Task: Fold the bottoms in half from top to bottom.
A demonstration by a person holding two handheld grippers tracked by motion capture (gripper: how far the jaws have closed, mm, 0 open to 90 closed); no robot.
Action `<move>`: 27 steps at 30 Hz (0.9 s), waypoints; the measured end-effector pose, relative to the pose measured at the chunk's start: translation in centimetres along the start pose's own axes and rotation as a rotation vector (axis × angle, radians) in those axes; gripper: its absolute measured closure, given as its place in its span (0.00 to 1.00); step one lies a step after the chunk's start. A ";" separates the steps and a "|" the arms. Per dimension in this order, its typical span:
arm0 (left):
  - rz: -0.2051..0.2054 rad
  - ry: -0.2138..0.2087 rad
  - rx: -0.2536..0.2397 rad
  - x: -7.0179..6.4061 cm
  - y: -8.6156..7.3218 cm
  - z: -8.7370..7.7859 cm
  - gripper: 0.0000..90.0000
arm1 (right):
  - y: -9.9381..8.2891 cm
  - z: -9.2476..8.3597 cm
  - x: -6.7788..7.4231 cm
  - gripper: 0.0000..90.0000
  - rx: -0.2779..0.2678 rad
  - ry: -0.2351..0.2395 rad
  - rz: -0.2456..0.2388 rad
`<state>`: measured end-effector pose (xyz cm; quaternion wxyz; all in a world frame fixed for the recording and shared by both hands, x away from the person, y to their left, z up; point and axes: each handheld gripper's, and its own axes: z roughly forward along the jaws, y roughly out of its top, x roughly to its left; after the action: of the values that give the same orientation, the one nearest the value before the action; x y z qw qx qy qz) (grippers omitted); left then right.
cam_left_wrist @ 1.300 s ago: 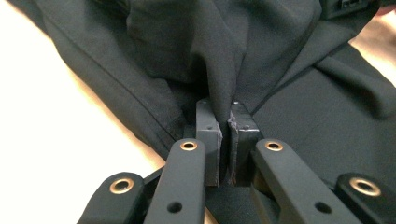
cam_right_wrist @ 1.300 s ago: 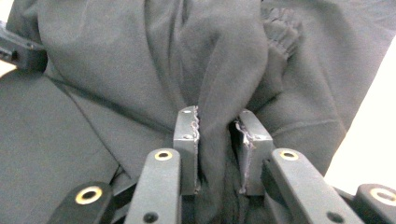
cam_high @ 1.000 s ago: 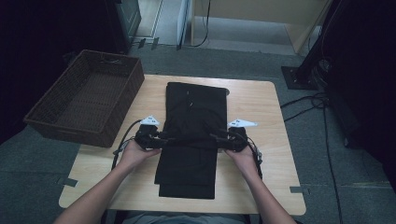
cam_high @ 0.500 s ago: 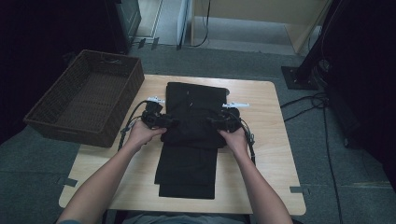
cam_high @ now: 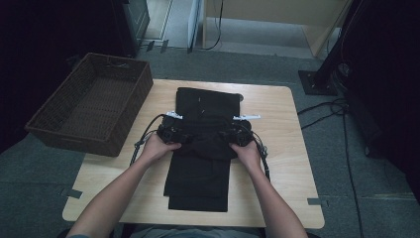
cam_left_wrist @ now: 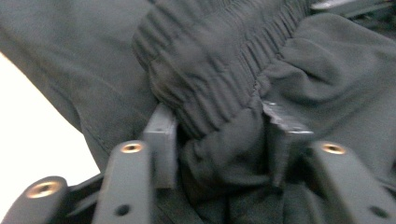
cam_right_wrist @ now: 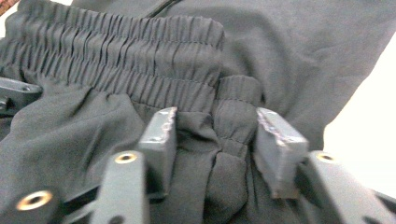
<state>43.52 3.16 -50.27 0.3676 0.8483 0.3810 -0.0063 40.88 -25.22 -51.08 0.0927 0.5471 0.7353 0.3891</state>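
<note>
Just now both grippers had moved away from the person along the black trousers (cam_high: 200, 148), carrying the gathered waistband (cam_right_wrist: 140, 70) with them toward the middle of the garment, and both sets of jaws had been closing. A second before, the hands sat nearer the person's edge of the table (cam_high: 292, 163). The left gripper (cam_high: 174, 135) was clenched on a bunch of waistband cloth, pads pressing from both sides; the right gripper (cam_high: 236, 136) likewise had a fold squeezed between its pads. That suggested a fold in progress, the waistband end being brought over the legs. The trousers lay flat in the middle of the table, long axis running from the person's side to the far edge, beside the wicker basket (cam_high: 94, 106).
</note>
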 end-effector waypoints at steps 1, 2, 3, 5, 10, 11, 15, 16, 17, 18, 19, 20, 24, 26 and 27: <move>-0.005 0.001 -0.007 0.1 0.0 0.1 0.68 | 0.1 0.2 0.0 0.68 -0.008 -0.005 0.007; -0.011 0.000 -0.015 0.3 0.1 0.2 0.71 | 0.3 0.4 -0.1 0.72 -0.019 -0.016 0.002; -0.021 0.001 -0.021 0.4 0.2 0.3 0.74 | 0.4 0.7 0.0 0.76 -0.036 -0.031 -0.013; -0.030 0.020 -0.016 0.7 0.7 0.4 0.76 | 0.8 1.2 0.2 0.79 -0.061 -0.069 -0.056; -0.022 0.035 -0.073 1.0 2.2 -1.2 0.78 | 2.8 1.3 0.0 0.82 -0.065 -0.035 -0.003; 0.000 0.039 -0.093 0.7 2.4 -1.8 0.78 | 3.2 0.9 0.2 0.82 -0.081 -0.031 -0.014; 0.020 0.000 -0.154 -0.3 2.6 -4.3 0.78 | 3.8 -1.5 1.2 0.82 -0.128 0.000 -0.043; 0.046 0.010 -0.163 -0.9 2.3 -5.0 0.78 | 3.7 -2.1 1.4 0.82 -0.139 0.010 -0.047; 0.062 0.014 -0.167 -1.4 2.0 -5.4 0.77 | 3.4 -3.0 1.9 0.82 -0.153 0.022 -0.057; 0.073 0.012 -0.170 -1.7 1.7 -5.7 0.75 | 3.1 -3.7 2.2 0.81 -0.164 0.026 -0.077; 0.082 0.004 -0.181 -2.3 1.2 -6.2 0.74 | 2.9 -4.2 2.5 0.81 -0.169 0.029 -0.089; 0.086 -0.005 -0.186 -2.6 0.8 -6.5 0.73 | 2.4 -4.9 2.9 0.81 -0.179 0.036 -0.106; 0.079 -0.046 -0.200 -4.0 -1.3 -7.2 0.73 | 1.0 -6.8 3.8 0.81 -0.181 0.069 -0.116; 0.089 -0.054 -0.194 -4.5 -2.3 -7.5 0.73 | 0.0 -7.5 4.4 0.82 -0.178 0.081 -0.130; 0.093 -0.065 -0.181 -4.8 -3.0 -7.7 0.74 | -0.4 -7.8 4.5 0.82 -0.175 0.087 -0.137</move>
<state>36.15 6.23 -45.13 0.4546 0.8278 0.3282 0.0176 34.50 -24.94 -44.76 0.1347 0.4680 0.7376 0.4678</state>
